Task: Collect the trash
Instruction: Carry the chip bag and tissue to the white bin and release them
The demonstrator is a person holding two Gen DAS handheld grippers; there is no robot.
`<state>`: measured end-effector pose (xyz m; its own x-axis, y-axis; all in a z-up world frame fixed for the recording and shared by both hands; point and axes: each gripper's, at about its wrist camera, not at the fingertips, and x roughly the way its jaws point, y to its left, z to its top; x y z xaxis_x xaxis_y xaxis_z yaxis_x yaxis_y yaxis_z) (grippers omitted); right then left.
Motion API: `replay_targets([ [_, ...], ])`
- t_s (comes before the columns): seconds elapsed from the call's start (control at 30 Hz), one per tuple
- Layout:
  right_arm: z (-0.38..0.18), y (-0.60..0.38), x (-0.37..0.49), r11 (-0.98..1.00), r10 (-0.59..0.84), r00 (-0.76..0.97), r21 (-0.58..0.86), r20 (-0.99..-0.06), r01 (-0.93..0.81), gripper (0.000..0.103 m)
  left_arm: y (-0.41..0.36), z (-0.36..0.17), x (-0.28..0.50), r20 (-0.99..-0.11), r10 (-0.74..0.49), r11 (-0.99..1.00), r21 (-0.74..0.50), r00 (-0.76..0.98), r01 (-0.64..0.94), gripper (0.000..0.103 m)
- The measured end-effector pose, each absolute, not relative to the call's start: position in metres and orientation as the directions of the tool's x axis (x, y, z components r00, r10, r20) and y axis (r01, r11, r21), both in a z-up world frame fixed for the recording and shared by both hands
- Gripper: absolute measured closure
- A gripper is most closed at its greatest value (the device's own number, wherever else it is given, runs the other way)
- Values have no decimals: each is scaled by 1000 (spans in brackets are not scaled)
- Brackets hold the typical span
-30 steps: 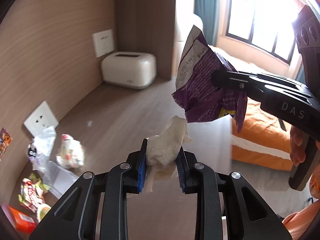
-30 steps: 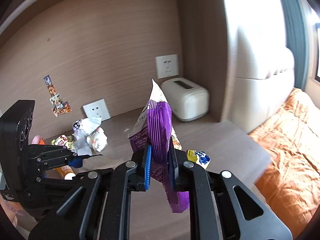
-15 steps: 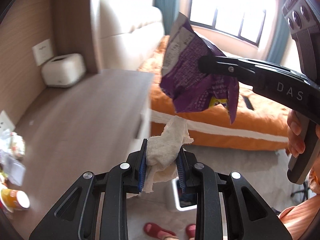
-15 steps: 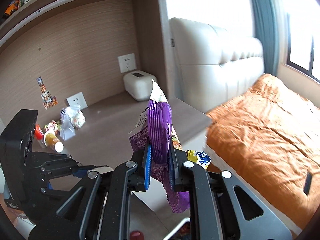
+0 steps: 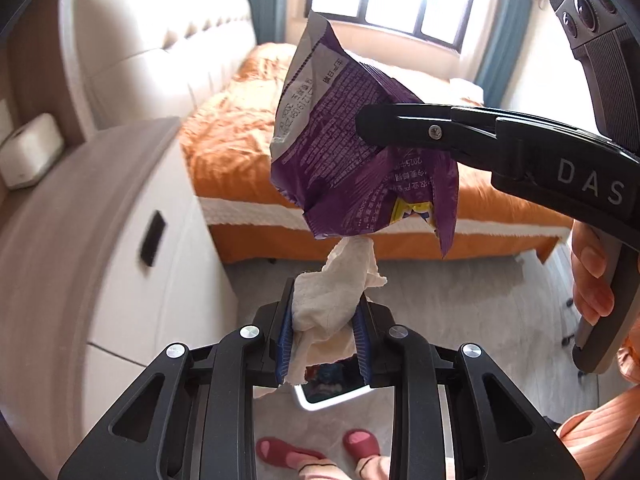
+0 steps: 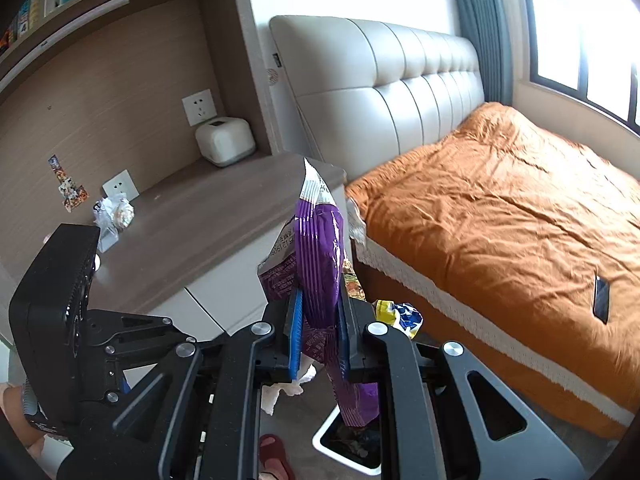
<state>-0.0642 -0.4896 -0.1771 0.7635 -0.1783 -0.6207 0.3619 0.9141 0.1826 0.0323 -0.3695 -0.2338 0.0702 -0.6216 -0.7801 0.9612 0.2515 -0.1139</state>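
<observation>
My left gripper [image 5: 323, 312] is shut on a crumpled white paper towel [image 5: 338, 292], held in the air over the floor. My right gripper [image 6: 318, 304] is shut on a purple snack bag [image 6: 318, 264]; the bag also shows in the left wrist view [image 5: 352, 152], just above the towel. A white trash bin [image 6: 344, 446] stands on the floor under both grippers; its rim also shows in the left wrist view [image 5: 332, 396]. More wrappers [image 6: 114, 214] lie on the desk top [image 6: 192, 220] by the wall.
A bed with an orange cover [image 6: 500, 216] lies to the right, a dark phone [image 6: 601, 298] on it. A white box [image 6: 225, 140] sits at the desk's back. White drawers [image 5: 132, 280] are at left. Red slippers [image 5: 308, 446] are below.
Both grippers swung away from the desk top with their loads and now hang over the floor and the trash bin beside the bed.
</observation>
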Motion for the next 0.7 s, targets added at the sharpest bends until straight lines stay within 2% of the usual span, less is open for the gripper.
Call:
replay_targets([
  [0.27,-243,-511,-78,876,-177,709,219,-683,430,87,-396,-296,8,-824,-566,162,-141,-25,977,77],
  [0.47,-310,-519,-77,864,-160,651,213,-742,456,87,-419,-360,3,-844,-529,69,-147,-89,987,77],
  [0.7,-403,-525,-75,844,-106,583,237,-806,481,87,-432,-456,0,-841,-503,-8,-223,-197,975,77],
])
